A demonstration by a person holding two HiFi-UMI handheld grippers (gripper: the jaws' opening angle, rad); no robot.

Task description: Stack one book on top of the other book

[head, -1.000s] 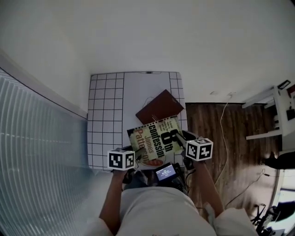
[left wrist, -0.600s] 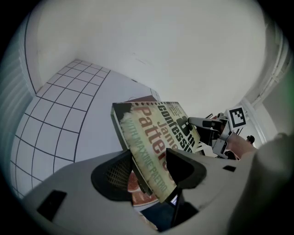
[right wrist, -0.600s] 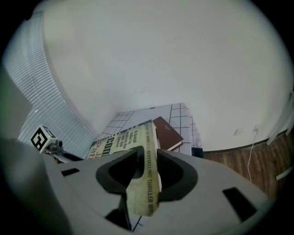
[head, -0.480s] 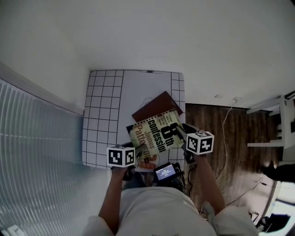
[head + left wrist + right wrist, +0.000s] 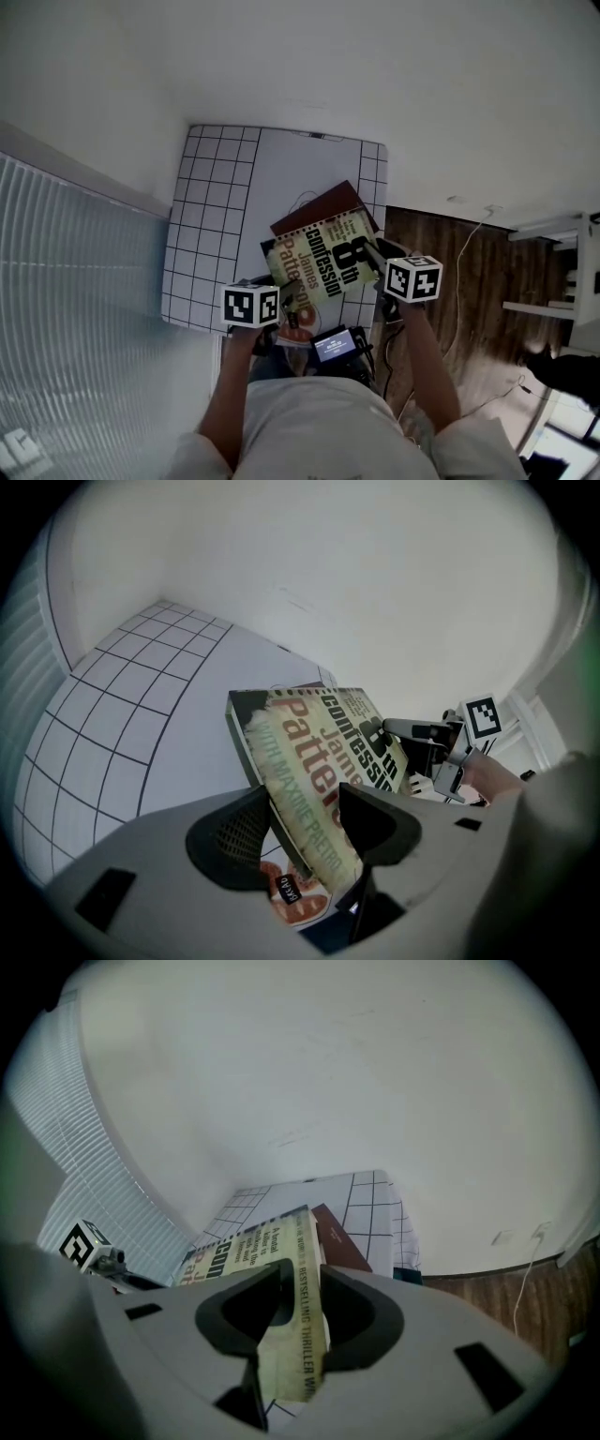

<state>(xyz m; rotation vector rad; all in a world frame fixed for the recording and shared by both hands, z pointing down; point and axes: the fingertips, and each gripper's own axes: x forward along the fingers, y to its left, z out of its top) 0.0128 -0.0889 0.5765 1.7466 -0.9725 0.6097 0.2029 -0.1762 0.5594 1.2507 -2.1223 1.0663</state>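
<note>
A pale green paperback with large black print hangs tilted above the near part of the gridded white table. My left gripper is shut on its near left corner, and the cover runs between the jaws in the left gripper view. On the paperback's right edge my right gripper is shut, with the spine between its jaws. A dark red book lies flat on the table just beyond; the paperback overlaps its near edge. It also shows as a dark red book in the right gripper view.
Slatted blinds run along the left. Brown wood floor with a white cable lies right of the table's edge. A small device with a lit screen sits at the person's chest. White wall stands behind the table.
Both grippers have carried the paperback away from the person, farther over the table. It now covers more of the dark red book's near side.
</note>
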